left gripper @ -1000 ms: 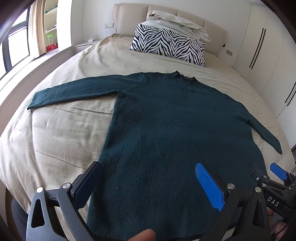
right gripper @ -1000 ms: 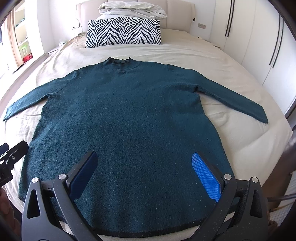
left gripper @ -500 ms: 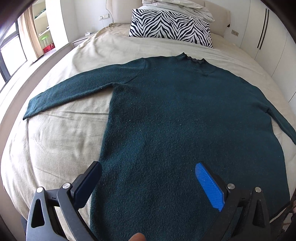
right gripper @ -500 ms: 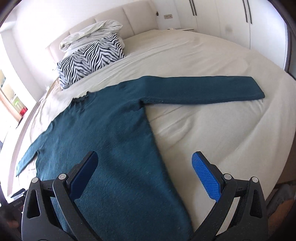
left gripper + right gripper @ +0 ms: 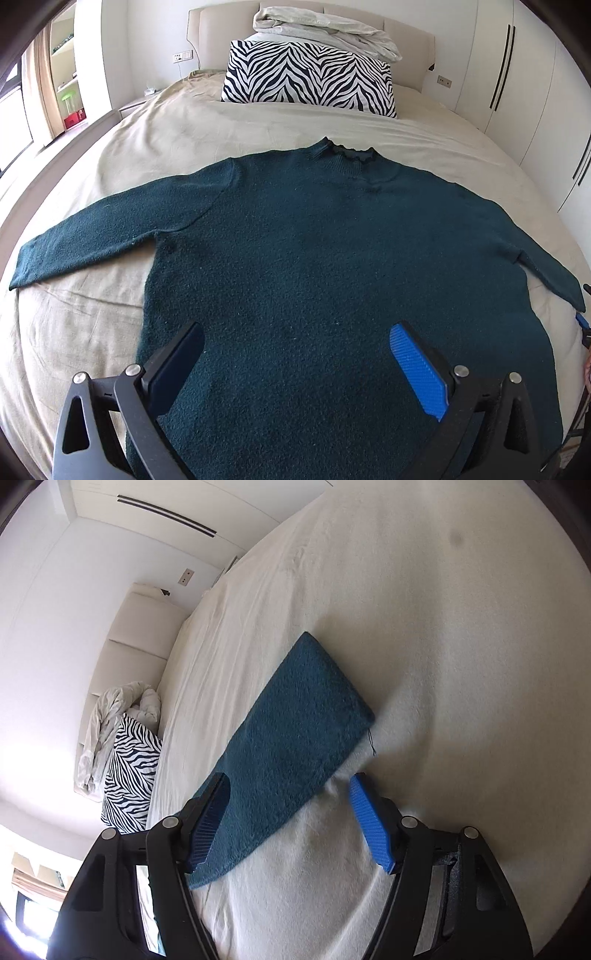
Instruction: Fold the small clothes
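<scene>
A dark teal knit sweater [image 5: 332, 258] lies flat on the bed, front up, neck toward the headboard, both sleeves spread out. My left gripper [image 5: 295, 354] is open and empty above the sweater's lower body. In the right wrist view the sweater's right sleeve [image 5: 295, 731] lies on the sheet with its cuff end pointing away. My right gripper [image 5: 288, 812] is open, low over the sleeve, its jaws either side of the sleeve a little back from the cuff. A bit of the right gripper [image 5: 583, 321] shows at the left view's right edge.
The beige bed sheet [image 5: 92, 332] surrounds the sweater. A zebra-print pillow [image 5: 306, 77] with a folded white duvet [image 5: 325, 29] on it sits by the headboard. White wardrobes [image 5: 517, 74] stand to the right. The window side lies to the left.
My right gripper has swung right and dropped down close over the right sleeve near its cuff. My left gripper has turned to face the sweater squarely. Both stay open.
</scene>
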`<state>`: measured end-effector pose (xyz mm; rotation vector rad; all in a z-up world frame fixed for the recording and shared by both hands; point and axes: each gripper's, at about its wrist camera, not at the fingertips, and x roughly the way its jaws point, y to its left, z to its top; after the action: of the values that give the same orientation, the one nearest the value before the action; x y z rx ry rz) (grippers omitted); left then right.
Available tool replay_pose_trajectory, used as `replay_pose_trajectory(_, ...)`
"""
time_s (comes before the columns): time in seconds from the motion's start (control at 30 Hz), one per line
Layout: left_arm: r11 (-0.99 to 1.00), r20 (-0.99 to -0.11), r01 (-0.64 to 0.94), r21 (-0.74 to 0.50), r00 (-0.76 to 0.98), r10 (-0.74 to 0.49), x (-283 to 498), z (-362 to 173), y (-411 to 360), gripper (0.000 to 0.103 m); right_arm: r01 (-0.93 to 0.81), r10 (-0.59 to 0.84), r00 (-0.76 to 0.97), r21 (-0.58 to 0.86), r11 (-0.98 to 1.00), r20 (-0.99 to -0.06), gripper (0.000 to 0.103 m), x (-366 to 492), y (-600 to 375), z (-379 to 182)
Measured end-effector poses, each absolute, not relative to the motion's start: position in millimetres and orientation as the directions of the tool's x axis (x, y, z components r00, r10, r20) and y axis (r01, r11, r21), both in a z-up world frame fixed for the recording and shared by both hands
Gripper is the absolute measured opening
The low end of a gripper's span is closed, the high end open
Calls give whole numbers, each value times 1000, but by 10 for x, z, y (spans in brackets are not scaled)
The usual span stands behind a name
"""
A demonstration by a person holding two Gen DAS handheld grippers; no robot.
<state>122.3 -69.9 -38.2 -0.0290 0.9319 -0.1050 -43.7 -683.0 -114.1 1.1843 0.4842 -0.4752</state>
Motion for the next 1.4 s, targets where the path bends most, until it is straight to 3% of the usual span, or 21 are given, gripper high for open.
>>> replay_pose_trajectory(0.1, 983, -805, 109, -151, 564, -186, 1339, -438, -742, 103, 585, -82, 801, 745, 322, -593, 55, -202, -7036, -1231)
replay_pose_trajectory(0.17, 973, -802, 108, -204, 551, -230, 1411, -477, -741, 99, 621, -89, 772, 716, 319, -629, 30, -65, -7125, -1286)
replay_pose_trajectory(0.3, 953, -794, 119, -278, 531, -298, 1546, -528, -722, 84, 652, -128, 738, 652, 388, -662, 13, 238, -7070, -1123)
replay_pose_trajectory(0.5, 912, -755, 117, -392, 526, -392, 1687, -542, -598, 76, 529, -125, 767, 511, 677, -629, 9, 1046, -6092, -366)
replay_pose_trajectory(0.67, 865, -710, 102, -491, 529, -465, 1734, -556, -410, 75, 199, 105, 799, 426, 883, -592, 9, 1876, -4491, -16)
replay_pose_trajectory(0.8, 820, -677, 76, -567, 524, -517, 1781, -597, -247, 75, 23, 278, 743, 438, 899, -608, 9, 2333, -3297, -254)
replay_pose_trajectory(0.93, 760, -637, 59, -647, 506, -582, 1863, -672, -147, 77, -23, 363, 615, 444, 896, -700, 11, 2568, -2477, -817)
replay_pose_trajectory(0.97, 749, -632, 56, -660, 498, -594, 1890, -697, -152, 81, -35, 377, 584, 441, 897, -719, 16, 2589, -2308, -940)
replay_pose_trajectory(1.07, 712, -614, 44, -701, 469, -634, 1977, -788, -219, 92, -77, 441, 557, 485, 871, -704, 56, 2273, -2111, -1195)
replay_pose_trajectory(1.1, 696, -606, 42, -716, 456, -651, 2012, -823, -262, 93, -76, 446, 575, 499, 864, -686, 60, 2213, -2156, -1177)
replay_pose_trajectory(1.33, 700, -632, 26, -713, 408, -659, 2181, -951, -623, 92, 0, 513, 626, 657, 753, -588, 64, 1594, -2527, -1213)
replay_pose_trajectory(1.4, 709, -642, 29, -705, 398, -655, 2227, -936, -710, 84, 30, 520, 651, 704, 710, -552, 64, 1458, -2717, -1246)
